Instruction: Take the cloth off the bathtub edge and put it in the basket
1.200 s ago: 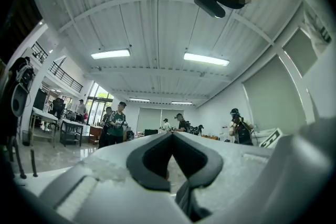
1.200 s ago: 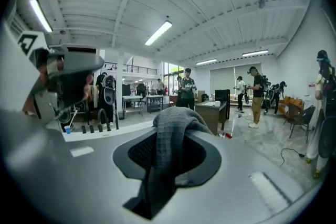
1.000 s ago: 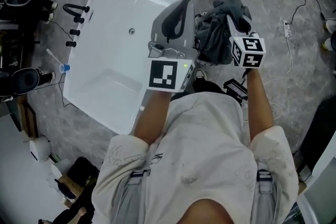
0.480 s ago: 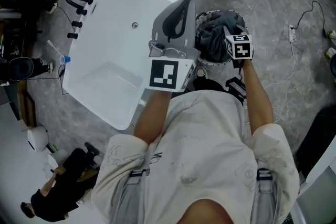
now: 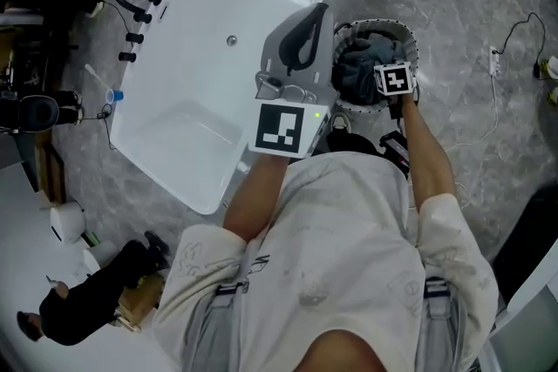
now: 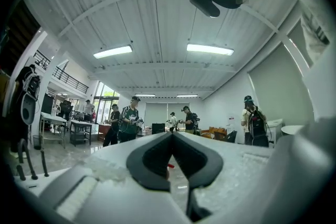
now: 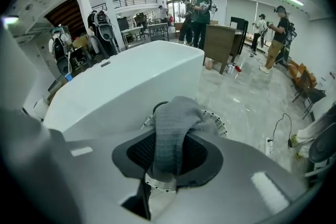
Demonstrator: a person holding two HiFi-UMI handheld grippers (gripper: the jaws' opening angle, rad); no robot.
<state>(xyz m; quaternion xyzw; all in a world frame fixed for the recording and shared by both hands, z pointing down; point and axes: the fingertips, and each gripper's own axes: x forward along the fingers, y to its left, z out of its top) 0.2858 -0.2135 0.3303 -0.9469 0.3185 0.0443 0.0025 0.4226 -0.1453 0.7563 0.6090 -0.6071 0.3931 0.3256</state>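
The dark grey cloth (image 5: 356,70) lies bunched inside the round wire basket (image 5: 406,37) on the floor next to the white bathtub (image 5: 218,57). My right gripper (image 5: 380,64) reaches down into the basket. In the right gripper view a fold of the cloth (image 7: 170,131) is pinched between the jaws of the right gripper (image 7: 169,122), above the basket rim (image 7: 220,122); the jaws are opening. My left gripper (image 5: 307,23) is held over the tub's edge, pointing away from me. Its jaws meet with nothing between them, as the left gripper (image 6: 171,136) shows in its own view.
Black tap fittings (image 5: 139,9) stand on the floor at the tub's far side, beside a blue cup (image 5: 116,96). A cable and power strip (image 5: 494,57) lie on the grey floor to the right. A person (image 5: 78,305) crouches at the lower left. Several people stand in the hall (image 7: 202,5).
The right gripper has gone down with the cloth, from hanging above the basket to inside it. The left gripper has stayed raised and shut.
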